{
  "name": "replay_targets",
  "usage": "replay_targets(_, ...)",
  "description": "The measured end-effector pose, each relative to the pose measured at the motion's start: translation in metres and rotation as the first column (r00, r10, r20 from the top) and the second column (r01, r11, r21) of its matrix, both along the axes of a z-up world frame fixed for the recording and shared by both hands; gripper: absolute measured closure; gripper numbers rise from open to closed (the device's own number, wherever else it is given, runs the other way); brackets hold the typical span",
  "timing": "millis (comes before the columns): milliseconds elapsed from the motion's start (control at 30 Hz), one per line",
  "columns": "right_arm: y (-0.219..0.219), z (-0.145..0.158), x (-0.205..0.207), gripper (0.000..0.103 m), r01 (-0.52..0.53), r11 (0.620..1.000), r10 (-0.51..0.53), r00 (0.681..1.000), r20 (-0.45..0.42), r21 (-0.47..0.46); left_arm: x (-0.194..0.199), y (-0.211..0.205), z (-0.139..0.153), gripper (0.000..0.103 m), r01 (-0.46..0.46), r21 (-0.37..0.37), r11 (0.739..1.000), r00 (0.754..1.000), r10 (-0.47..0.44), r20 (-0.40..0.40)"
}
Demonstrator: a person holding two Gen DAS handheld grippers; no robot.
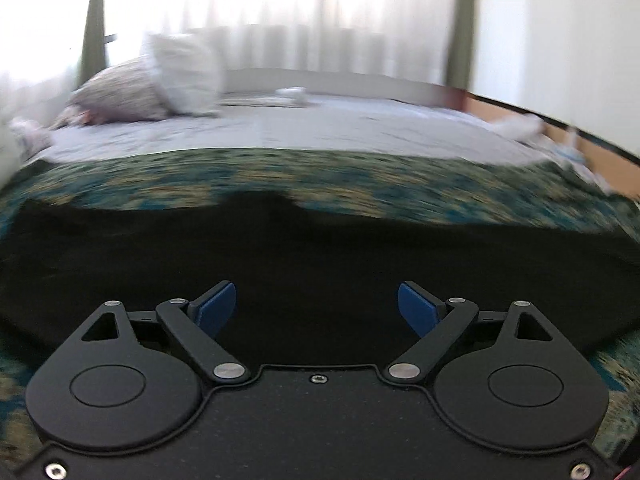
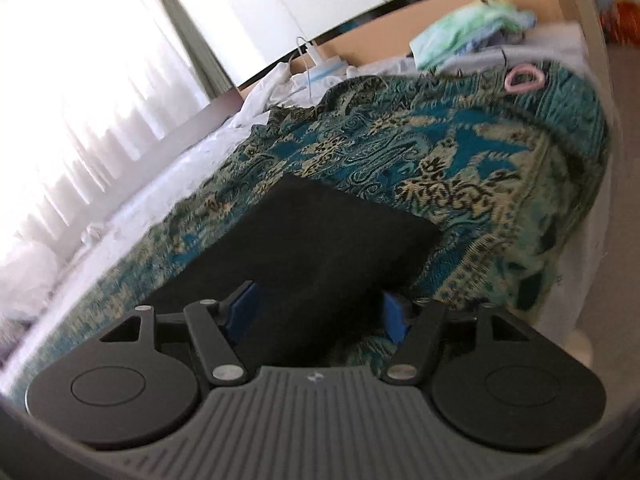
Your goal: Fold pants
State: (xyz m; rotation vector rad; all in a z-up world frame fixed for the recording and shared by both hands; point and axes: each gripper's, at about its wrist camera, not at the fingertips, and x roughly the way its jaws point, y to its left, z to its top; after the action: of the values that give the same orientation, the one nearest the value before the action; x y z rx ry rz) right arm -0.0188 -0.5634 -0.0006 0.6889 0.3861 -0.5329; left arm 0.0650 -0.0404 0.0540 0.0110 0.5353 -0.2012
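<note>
The black pants (image 1: 320, 256) lie flat on a teal and beige patterned blanket (image 1: 280, 176) on the bed. In the left wrist view they fill the foreground. My left gripper (image 1: 317, 306) is open just above them, with nothing between its blue pads (image 1: 216, 306). In the right wrist view the pants (image 2: 320, 240) show as a folded dark rectangle with a square far end. My right gripper (image 2: 320, 312) is open, its jaws standing either side of the near end of the pants. One blue pad (image 2: 394, 314) sits at the cloth's right edge.
Pillows (image 1: 160, 80) lie at the far left of the bed on a pale sheet (image 1: 320, 128). Bright curtains hang behind. A pile of green and blue clothes (image 2: 468, 32) and a pink ring (image 2: 524, 78) lie at the blanket's far end. The bed edge drops off at the right.
</note>
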Motion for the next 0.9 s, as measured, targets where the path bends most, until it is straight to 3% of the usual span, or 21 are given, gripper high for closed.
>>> replay_targets(133,0.002,0.002,0.012,0.011,-0.049,0.998,0.048,0.999,-0.017,-0.026,-0.002,-0.044,-0.017,0.014,0.062,0.056,0.996,0.998,-0.061,-0.017)
replay_targets(300,0.012,0.002,0.033,0.002,-0.109,0.989,0.101,0.991,-0.087,-0.099,-0.004,-0.063,-0.042,0.013,0.056,0.139,0.989,0.994,-0.042,-0.099)
replay_targets(467,0.015,0.003,0.045,0.001,-0.123,0.983,0.105,0.985,-0.135,-0.136,0.002,-0.05,-0.052,0.004,0.014,0.092,0.996,0.993,-0.003,-0.118)
replay_targets(500,0.015,0.005,0.044,0.003,-0.117,0.985,0.102,0.987,-0.123,-0.126,0.002,-0.049,-0.053,0.003,0.013,0.105,0.994,0.994,-0.001,-0.113)
replay_targets(567,0.01,0.009,0.033,0.027,-0.121,0.991,0.119,0.992,-0.043,-0.06,-0.001,-0.051,-0.054,0.002,0.011,0.124,0.992,0.995,0.001,-0.095)
replay_targets(600,0.004,0.009,0.029,0.048,-0.164,0.986,0.163,0.986,0.014,0.031,-0.002,-0.051,-0.055,0.002,0.009,0.125,0.992,0.996,0.002,-0.088)
replay_targets(633,-0.002,0.005,0.026,0.05,-0.182,0.975,0.175,0.983,0.062,0.126,-0.003,-0.05,-0.054,0.002,0.009,0.12,0.993,0.996,0.002,-0.088)
replay_targets(667,-0.004,0.002,0.024,0.047,-0.171,0.972,0.159,0.984,0.085,0.163,-0.003,-0.049,-0.054,0.002,0.009,0.111,0.994,0.996,0.001,-0.091)
replay_targets(733,-0.008,-0.002,0.023,0.05,-0.121,0.976,0.11,0.991,0.074,0.182,-0.003,-0.046,-0.053,0.002,0.011,0.096,0.995,0.995,-0.002,-0.096)
replay_targets(867,-0.026,-0.01,0.028,0.056,-0.029,0.949,-0.006,0.994,0.11,0.313,-0.003,-0.037,-0.044,0.002,0.018,0.099,0.995,0.993,-0.006,-0.116)
replay_targets(900,-0.03,-0.012,0.029,0.063,-0.003,0.937,-0.038,0.993,0.109,0.349,-0.004,-0.031,-0.043,0.002,0.004,0.108,0.994,0.994,0.009,-0.113)
